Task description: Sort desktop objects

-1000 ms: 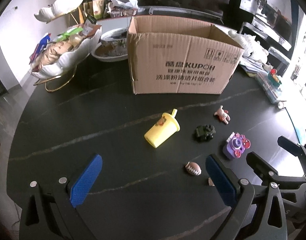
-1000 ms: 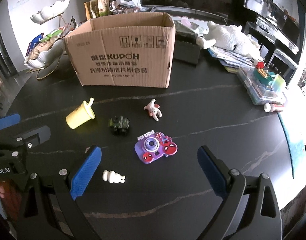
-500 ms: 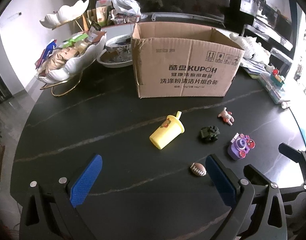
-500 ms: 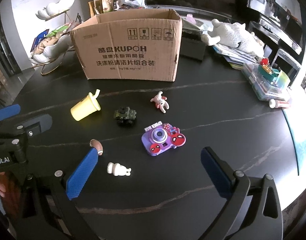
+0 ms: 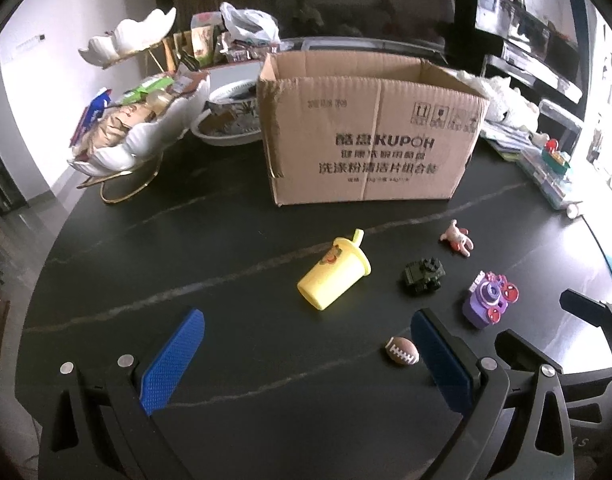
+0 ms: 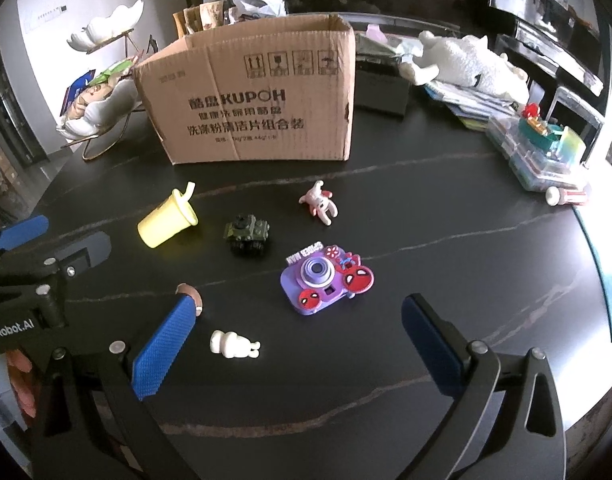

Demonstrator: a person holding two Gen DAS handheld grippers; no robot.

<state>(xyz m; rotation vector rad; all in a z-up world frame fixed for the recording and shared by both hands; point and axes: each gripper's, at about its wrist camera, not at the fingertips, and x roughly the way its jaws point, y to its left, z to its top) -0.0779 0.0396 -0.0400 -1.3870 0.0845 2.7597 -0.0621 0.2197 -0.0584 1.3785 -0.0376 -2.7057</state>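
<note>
A yellow plastic toy cup (image 5: 333, 274) with a straw lies on its side on the dark veined bench (image 5: 186, 240), its long axis slanting from the base nearest the camera to the lidded, straw end pointing toward an open brown cardboard box (image 5: 365, 136) behind it. The left gripper (image 5: 307, 354) tilts down before the cup, jaws spread wide and empty. The right gripper (image 6: 296, 342) tilts down likewise, released and holding nothing, above a purple toy camera (image 6: 325, 280).
</note>
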